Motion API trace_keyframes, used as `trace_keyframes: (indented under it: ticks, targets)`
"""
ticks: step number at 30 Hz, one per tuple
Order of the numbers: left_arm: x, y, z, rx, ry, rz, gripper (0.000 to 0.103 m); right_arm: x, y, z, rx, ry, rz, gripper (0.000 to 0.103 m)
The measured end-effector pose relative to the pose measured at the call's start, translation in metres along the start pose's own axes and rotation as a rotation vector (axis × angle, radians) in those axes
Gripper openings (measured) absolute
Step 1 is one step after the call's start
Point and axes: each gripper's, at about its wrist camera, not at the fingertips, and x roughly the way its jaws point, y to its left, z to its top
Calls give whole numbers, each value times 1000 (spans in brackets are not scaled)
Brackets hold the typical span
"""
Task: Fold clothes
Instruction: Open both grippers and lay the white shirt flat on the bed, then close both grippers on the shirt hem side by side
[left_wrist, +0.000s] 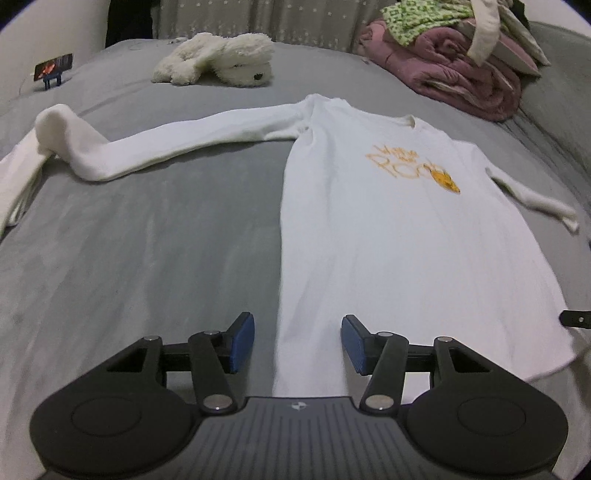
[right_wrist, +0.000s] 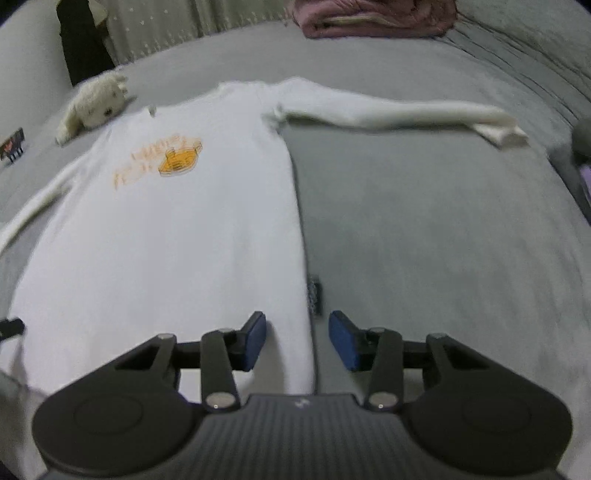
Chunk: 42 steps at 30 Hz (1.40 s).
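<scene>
A white long-sleeved shirt (left_wrist: 388, 236) with an orange print lies flat, front up, on the grey bed cover (left_wrist: 147, 251). Its left sleeve (left_wrist: 166, 144) stretches out sideways and bends at the cuff. The left gripper (left_wrist: 297, 343) stands open over the shirt's lower left edge, nothing between its blue pads. In the right wrist view the same shirt (right_wrist: 177, 236) fills the left half, its right sleeve (right_wrist: 399, 114) stretched out to the right. The right gripper (right_wrist: 297, 339) is open astride the shirt's lower right edge, near a small label (right_wrist: 314, 291).
A white plush toy (left_wrist: 218, 59) lies at the far side of the bed. A pile of pink, green and cream clothes (left_wrist: 461, 55) sits at the back right. A small dark card on a blue stand (left_wrist: 51, 70) is at the far left.
</scene>
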Motion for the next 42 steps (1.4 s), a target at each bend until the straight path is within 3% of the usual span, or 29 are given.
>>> trace_keyframes:
  ticks: [5, 9, 12, 16, 21, 22, 24, 25, 26, 29, 33, 35, 42]
  targets:
    - [-22, 24, -14, -58, 18, -31, 51, -24, -4, -40, -4, -10, -5, 39]
    - [-34, 47, -19, -177, 1, -93, 51, -39, -24, -58, 45, -25, 49, 39]
    - [-38, 53, -24, -208, -13, -123, 51, -46, -44, -61, 138, -43, 121, 39]
    - [-31, 46, -25, -201, -20, -196, 51, -48, -62, -59, 251, -54, 199, 40]
    - [-19, 29, -23, -166, -11, -264, 51, -42, -61, -59, 266, -50, 261, 36]
    - [-21, 31, -22, -169, -13, -270, 50, -40, -60, -58, 259, -52, 261, 35]
    - [-25, 34, -20, -176, -16, -282, 30, -37, -56, -57, 243, -58, 250, 30]
    - [-28, 36, -19, -179, -18, -287, 6, -35, -55, -56, 240, -60, 248, 25]
    - [-30, 37, -19, -183, -20, -293, 6, -34, -52, -55, 237, -64, 246, 17]
    - [-37, 42, -16, -193, -25, -311, 6, -35, -45, -54, 206, -98, 207, 10]
    - [-45, 49, -13, -207, -32, -334, 6, -70, -33, -56, 135, -232, 166, 9]
    - [-50, 52, -11, -214, -35, -346, 6, -87, -31, -58, 138, -253, 183, 9]
    - [-27, 33, -20, -79, 58, -215, 8, -58, -19, -66, 66, -144, 112, 9]
